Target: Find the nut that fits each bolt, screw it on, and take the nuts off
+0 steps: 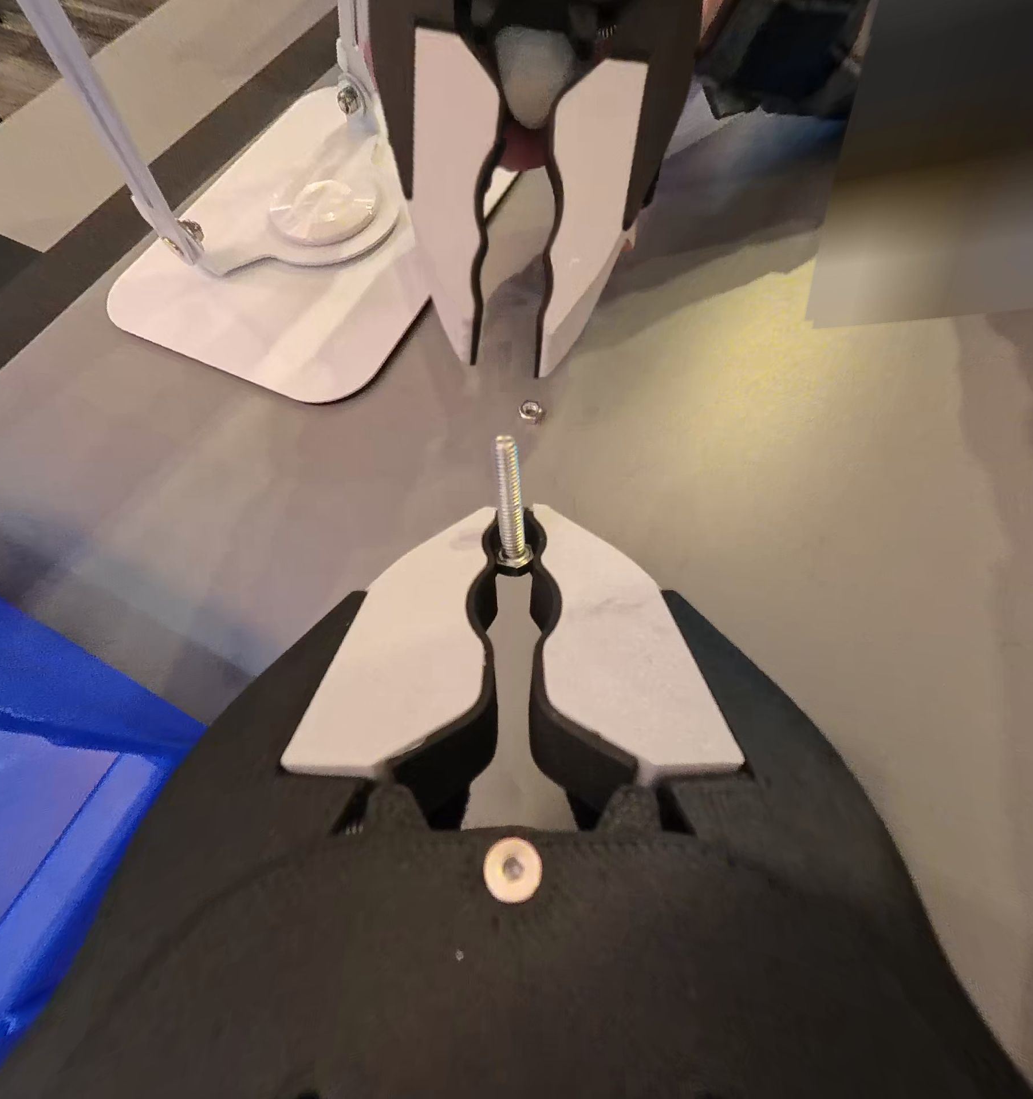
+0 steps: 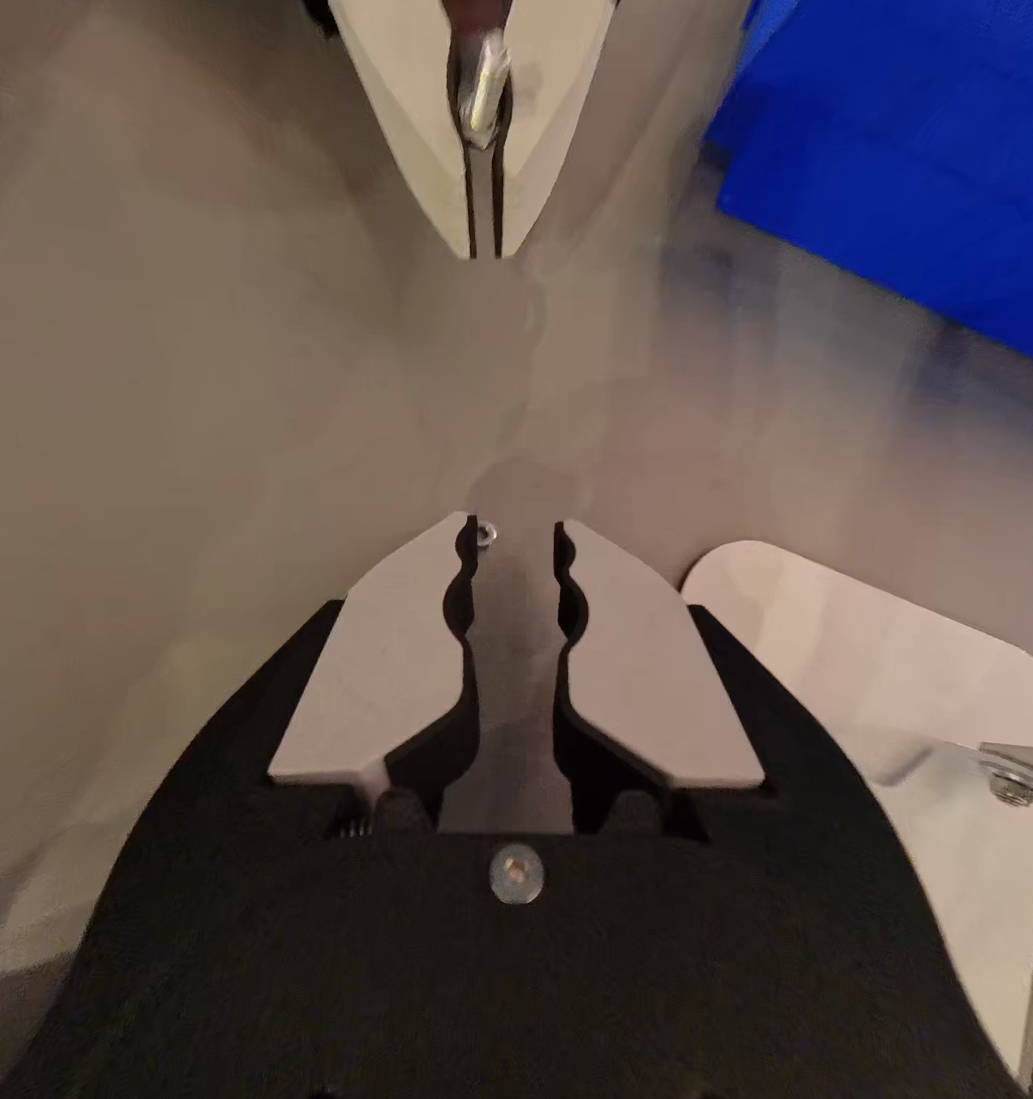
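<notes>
A broad grey tabletop with a soft sheen fills the place, and dark floor shows past its far edge. A blue bin sits at one side. Opposite, a white stand base with slim metal struts bolted on rests flat on the table. I can read no writing anywhere. The left gripper is clamped on a silver bolt, pads pressed at its head end, threaded shank pointing out toward the right gripper. That one stands with its fingers apart, gripping nothing. A small silver nut lies on the table between the two grippers, just beside one right fingertip.
</notes>
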`<state>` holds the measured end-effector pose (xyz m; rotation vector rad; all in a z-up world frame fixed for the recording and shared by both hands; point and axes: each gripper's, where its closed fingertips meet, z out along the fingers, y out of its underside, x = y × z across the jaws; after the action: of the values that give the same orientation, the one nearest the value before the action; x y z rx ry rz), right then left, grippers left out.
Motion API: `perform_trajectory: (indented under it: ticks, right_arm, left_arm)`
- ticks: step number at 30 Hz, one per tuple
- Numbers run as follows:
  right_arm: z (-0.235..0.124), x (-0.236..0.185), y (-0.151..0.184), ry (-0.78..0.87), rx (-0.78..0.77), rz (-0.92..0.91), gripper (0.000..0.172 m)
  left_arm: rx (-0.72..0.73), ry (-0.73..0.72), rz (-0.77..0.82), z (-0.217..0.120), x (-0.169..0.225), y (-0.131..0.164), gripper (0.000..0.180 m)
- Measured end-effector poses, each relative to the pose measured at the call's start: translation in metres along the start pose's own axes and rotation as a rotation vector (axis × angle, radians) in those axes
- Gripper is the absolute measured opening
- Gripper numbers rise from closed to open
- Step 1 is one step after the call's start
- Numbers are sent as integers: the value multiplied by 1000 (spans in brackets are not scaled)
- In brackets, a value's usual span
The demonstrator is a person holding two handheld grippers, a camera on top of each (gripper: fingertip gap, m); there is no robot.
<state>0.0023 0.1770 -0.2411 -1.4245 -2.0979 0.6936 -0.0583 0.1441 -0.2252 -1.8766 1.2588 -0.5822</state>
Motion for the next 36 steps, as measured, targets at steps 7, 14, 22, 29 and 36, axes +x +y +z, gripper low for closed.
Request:
perform_trajectory:
  ticks: [7, 14, 22, 29, 36]
  right_arm:
    - [14, -9, 14, -44, -66, -48, 23]
    - [19, -14, 14, -104, -87, -109, 16]
    - [17, -19, 15, -201, -117, -162, 16]
    - [17, -23, 15, -258, -128, -179, 10]
    - [16, -23, 0, -246, -39, -162, 10]
  left_arm:
    - [-7, 7, 3, 1, 2, 1, 5]
    - [-7, 16, -1, 2, 3, 2, 5]
    - [-13, 37, 0, 3, 6, 2, 5]
    - [-7, 51, -4, 3, 7, 2, 5]
    - [2, 23, 18, 1, 5, 0, 5]
